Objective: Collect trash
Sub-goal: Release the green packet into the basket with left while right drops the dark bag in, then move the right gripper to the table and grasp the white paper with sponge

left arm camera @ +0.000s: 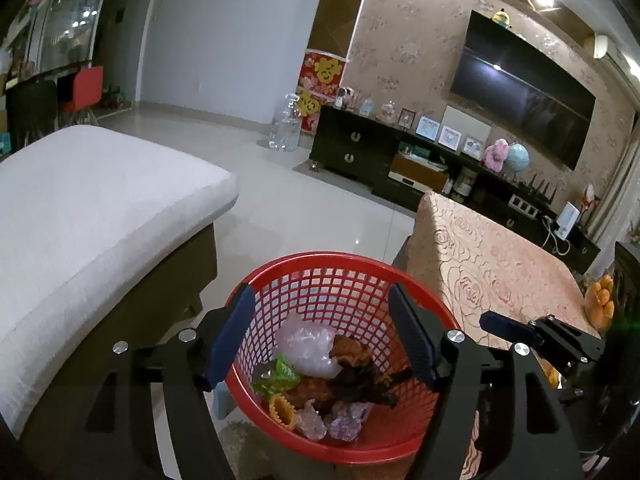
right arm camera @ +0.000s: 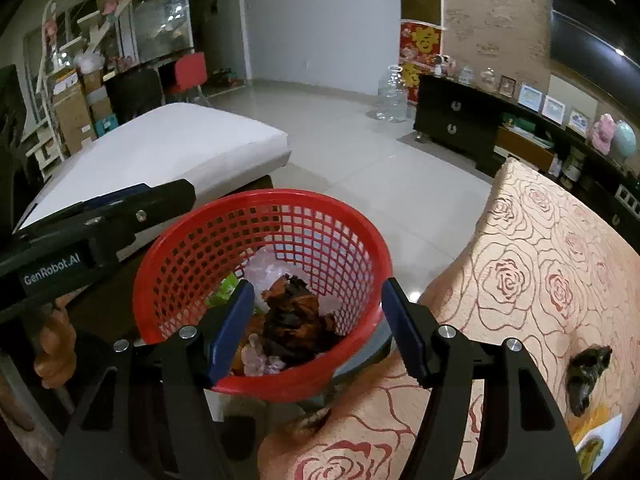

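A red mesh basket (left arm camera: 320,258) (right arm camera: 260,196) stands by the left edge of a rose-patterned table (right arm camera: 560,264). It holds several pieces of trash: crumpled clear plastic (left arm camera: 308,346), a green wrapper (left arm camera: 282,374) and dark brown scraps (right arm camera: 292,332). My left gripper (left arm camera: 322,340) hangs open over the basket with nothing between its fingers. My right gripper (right arm camera: 318,332) is open over the basket's near rim, also with nothing in it. A dark crumpled scrap (right arm camera: 588,372) lies on the tablecloth to its right, with a yellow-and-white wrapper (right arm camera: 592,444) nearer the edge.
A white-cushioned bench (left arm camera: 100,208) stands left of the basket, with tiled floor (left arm camera: 320,208) beyond. A dark TV cabinet (left arm camera: 360,148) lines the far wall. Oranges (left arm camera: 600,300) sit at the table's right. A person's hand (right arm camera: 52,344) grips the left tool.
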{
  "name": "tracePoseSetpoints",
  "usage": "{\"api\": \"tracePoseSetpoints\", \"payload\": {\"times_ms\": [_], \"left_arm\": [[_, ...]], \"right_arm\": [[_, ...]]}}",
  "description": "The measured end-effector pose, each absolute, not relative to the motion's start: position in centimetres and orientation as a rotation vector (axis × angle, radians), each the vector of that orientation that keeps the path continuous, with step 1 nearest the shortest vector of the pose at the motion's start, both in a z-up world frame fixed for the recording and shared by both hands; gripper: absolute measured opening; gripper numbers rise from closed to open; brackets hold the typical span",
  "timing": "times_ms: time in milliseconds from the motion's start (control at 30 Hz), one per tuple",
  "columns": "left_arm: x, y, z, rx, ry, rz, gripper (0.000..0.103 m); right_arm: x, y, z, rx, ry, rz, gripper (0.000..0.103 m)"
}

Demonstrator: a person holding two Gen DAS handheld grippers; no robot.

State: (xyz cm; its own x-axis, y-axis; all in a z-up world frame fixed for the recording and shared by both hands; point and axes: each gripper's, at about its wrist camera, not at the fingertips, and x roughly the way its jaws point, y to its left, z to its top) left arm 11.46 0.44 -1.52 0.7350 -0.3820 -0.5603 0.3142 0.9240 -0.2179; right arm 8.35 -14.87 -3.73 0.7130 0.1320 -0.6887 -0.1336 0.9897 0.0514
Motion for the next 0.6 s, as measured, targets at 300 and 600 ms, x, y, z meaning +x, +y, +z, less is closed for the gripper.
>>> {"api": "tracePoseSetpoints", "payload": {"times_ms": [300,600], "left_arm": [[11.3,0.2,-1.5,-0.107,0.63,-0.388,0.07],[11.1,-0.8,-1.5,-0.08,0.626,-0.401,0.07]], "right_arm": [[6.6,-16.7,-3.4,0.032,0.74,0.101,0.064],[1.1,-22.0,-3.4,0.107,0.719,0.007,0.07]]}}
